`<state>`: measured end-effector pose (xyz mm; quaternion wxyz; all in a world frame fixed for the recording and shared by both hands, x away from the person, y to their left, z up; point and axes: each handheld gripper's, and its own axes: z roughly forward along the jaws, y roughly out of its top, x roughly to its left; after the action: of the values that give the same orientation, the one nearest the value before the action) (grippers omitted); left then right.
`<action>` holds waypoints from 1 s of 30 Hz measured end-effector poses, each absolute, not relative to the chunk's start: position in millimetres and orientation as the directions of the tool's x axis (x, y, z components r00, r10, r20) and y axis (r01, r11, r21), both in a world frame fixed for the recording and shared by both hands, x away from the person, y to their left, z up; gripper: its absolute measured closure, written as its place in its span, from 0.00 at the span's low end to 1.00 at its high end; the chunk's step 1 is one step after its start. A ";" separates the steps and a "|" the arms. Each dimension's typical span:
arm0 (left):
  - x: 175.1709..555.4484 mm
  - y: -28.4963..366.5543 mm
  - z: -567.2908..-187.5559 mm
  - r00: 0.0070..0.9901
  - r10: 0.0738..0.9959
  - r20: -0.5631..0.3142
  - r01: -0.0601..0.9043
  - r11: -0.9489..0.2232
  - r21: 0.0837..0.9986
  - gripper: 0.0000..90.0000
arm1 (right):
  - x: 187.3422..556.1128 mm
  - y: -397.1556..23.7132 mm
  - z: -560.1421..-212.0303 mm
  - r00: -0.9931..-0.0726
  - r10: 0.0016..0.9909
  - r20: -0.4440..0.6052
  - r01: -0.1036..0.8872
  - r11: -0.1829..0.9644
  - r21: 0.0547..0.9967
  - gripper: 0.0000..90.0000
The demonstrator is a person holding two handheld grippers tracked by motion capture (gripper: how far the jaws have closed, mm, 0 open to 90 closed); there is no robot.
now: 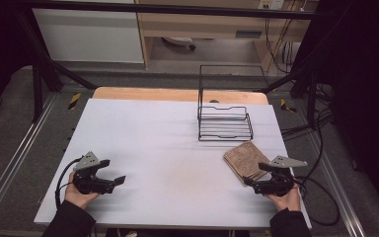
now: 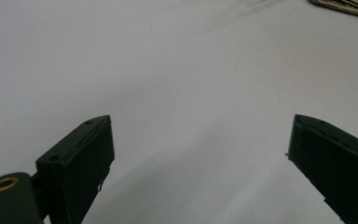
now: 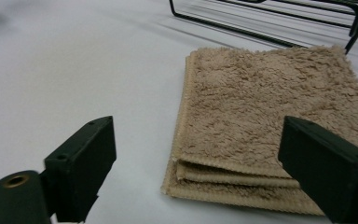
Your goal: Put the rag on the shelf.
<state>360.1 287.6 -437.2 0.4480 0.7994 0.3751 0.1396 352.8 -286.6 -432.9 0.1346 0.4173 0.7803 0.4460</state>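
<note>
White table (image 1: 168,148) under me, folded beige fluffy towel (image 3: 265,116) before my right gripper (image 3: 196,163), jaws spread, left gripper (image 2: 200,158) spread over bare surface, black wire rack (image 1: 225,123) behind.

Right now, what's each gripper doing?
Left gripper: open, holding nothing.
Right gripper: open, empty, jaws near the folded beige towel.

The bench (image 1: 168,143) lies bare across its left and middle — free passage there. On the right, a folded towel (image 1: 244,159) sits just ahead of the right gripper (image 1: 256,181), and beyond it a wire rack (image 1: 224,123) stands upright — both block that side.
</note>
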 end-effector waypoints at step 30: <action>360.3 286.0 -437.5 0.681 0.726 -0.096 0.476 -0.338 0.812 0.09 | 425.0 -215.3 -442.9 -0.623 0.782 -0.017 0.520 0.431 0.738 0.69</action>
<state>360.3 286.0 -437.5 0.4379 0.8055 0.3729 0.1429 425.0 -215.3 -442.9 0.1820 0.3941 0.8259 0.3597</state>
